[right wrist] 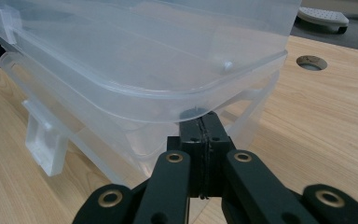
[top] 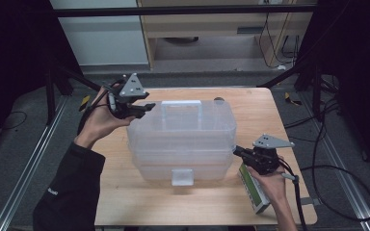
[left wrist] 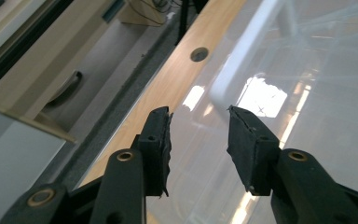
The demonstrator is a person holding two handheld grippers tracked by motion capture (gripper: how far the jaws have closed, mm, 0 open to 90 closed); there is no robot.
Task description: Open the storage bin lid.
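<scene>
A clear plastic storage box [top: 183,139] with stacked tiers stands in the middle of the wooden table [top: 125,192]. A white handle [top: 181,103] lies on its lid and a latch [top: 182,176] hangs at its front. My left gripper [top: 147,107] hovers at the box's back left corner. Its jaws are open over the lid [left wrist: 317,93], with nothing between them [left wrist: 199,114]. My right gripper [top: 236,150] is at the box's right side. Its jaws are shut, pad against pad [right wrist: 204,119], and the tips touch the box [right wrist: 135,60] just under the upper tier's rim.
A green and white carton [top: 253,190] lies on the table under my right hand, near the front right edge. A round cable hole [top: 218,99] sits behind the box. Beyond the table's far edge are grey floor and a low cabinet [top: 221,29].
</scene>
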